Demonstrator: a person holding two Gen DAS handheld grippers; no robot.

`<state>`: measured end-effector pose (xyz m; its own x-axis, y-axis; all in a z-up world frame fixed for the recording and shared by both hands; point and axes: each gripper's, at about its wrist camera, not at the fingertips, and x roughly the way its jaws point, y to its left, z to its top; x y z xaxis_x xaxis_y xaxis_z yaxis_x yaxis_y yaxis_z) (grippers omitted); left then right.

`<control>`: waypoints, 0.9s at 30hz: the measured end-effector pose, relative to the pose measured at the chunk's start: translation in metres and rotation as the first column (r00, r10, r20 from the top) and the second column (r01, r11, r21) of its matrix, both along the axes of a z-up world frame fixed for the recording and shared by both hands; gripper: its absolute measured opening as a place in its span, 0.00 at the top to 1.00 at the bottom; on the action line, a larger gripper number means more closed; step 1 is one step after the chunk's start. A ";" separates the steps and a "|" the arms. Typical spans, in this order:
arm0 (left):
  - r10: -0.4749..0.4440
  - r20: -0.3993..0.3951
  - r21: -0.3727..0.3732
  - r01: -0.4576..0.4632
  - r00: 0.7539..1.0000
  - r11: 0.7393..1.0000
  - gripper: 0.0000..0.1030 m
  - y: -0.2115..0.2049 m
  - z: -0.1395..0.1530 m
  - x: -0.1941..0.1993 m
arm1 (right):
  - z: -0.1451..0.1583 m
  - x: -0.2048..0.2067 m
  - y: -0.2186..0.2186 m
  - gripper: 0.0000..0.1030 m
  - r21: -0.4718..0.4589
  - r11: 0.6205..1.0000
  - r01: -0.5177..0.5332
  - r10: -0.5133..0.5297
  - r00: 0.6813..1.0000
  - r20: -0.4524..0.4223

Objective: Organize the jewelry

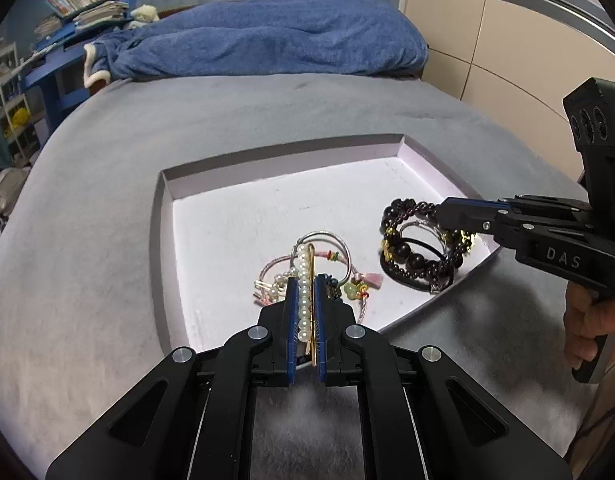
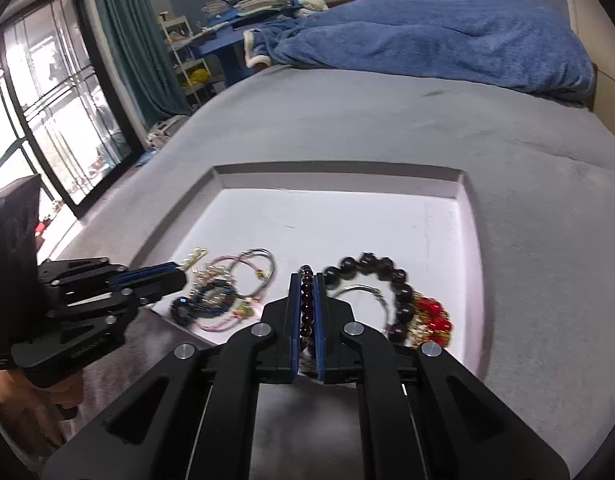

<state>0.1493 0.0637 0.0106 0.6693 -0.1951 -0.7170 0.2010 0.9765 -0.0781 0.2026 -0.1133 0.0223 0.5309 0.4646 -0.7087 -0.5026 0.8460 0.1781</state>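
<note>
A shallow pale tray (image 1: 167, 240) (image 2: 467, 216) lies on the grey bed. My left gripper (image 1: 306, 280) is shut on a pearl hair clip (image 1: 303, 280) with a gold bar, held over a pile of thin pink and silver bracelets (image 1: 331, 264) near the tray's front edge. My right gripper (image 2: 306, 278) is shut on a dark garnet bead bracelet (image 2: 306, 296); in the left wrist view it (image 1: 441, 212) comes in from the right. Beside it lie a large dark bead bracelet (image 2: 371, 268) (image 1: 411, 256) and red and gold beads (image 2: 431, 316).
A blue blanket (image 1: 275, 36) (image 2: 427, 36) lies across the far end of the bed. A cluttered blue desk (image 1: 55, 60) with books stands far left. A window (image 2: 47, 120) and curtain are on the left. A wardrobe (image 1: 507, 40) stands on the right.
</note>
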 end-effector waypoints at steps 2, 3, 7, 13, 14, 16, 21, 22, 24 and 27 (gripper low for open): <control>0.001 -0.005 0.001 -0.001 1.000 1.000 0.92 0.000 -0.002 0.000 | -0.004 0.001 -0.004 0.94 -0.012 1.000 0.016 -0.016 1.000 -0.008; 0.003 -0.009 0.000 -0.003 1.000 1.000 0.92 0.000 -0.003 0.001 | -0.006 0.003 -0.006 0.94 -0.019 1.000 0.025 -0.025 1.000 -0.014; 0.006 -0.025 -0.006 -0.006 1.000 1.000 0.92 0.000 -0.006 0.002 | -0.011 0.006 -0.012 0.94 -0.033 0.998 0.046 -0.047 0.998 -0.028; 0.001 -0.029 -0.010 -0.001 1.000 1.000 0.92 -0.001 -0.007 0.003 | -0.017 0.008 -0.008 0.94 -0.055 0.998 0.034 -0.037 0.998 -0.048; 0.002 -0.030 -0.012 -0.002 1.000 1.000 0.90 -0.001 -0.007 0.003 | -0.017 0.007 -0.007 0.94 -0.057 0.998 0.030 -0.033 0.998 -0.049; 0.007 -0.028 -0.016 -0.008 1.000 1.000 0.85 -0.001 -0.007 0.002 | -0.017 0.006 -0.006 0.93 -0.061 0.998 0.023 -0.026 0.998 -0.049; 0.034 -0.019 -0.024 -0.034 0.999 0.999 0.66 0.003 -0.007 -0.001 | -0.012 0.004 -0.011 0.77 -0.038 0.999 0.034 -0.035 0.999 -0.040; 0.037 -0.015 -0.029 -0.038 0.999 0.999 0.64 0.004 -0.006 -0.001 | -0.011 0.003 -0.013 0.72 -0.032 0.999 0.038 -0.039 0.999 -0.037; 0.045 -0.006 -0.039 -0.045 0.999 0.998 0.63 0.006 -0.004 -0.003 | -0.008 0.002 -0.016 0.67 -0.020 0.999 0.048 -0.048 0.998 -0.026; 0.060 0.024 -0.051 -0.059 0.998 0.997 0.38 0.009 0.001 -0.009 | -0.003 -0.002 -0.023 0.58 0.004 0.998 0.066 -0.066 0.998 -0.009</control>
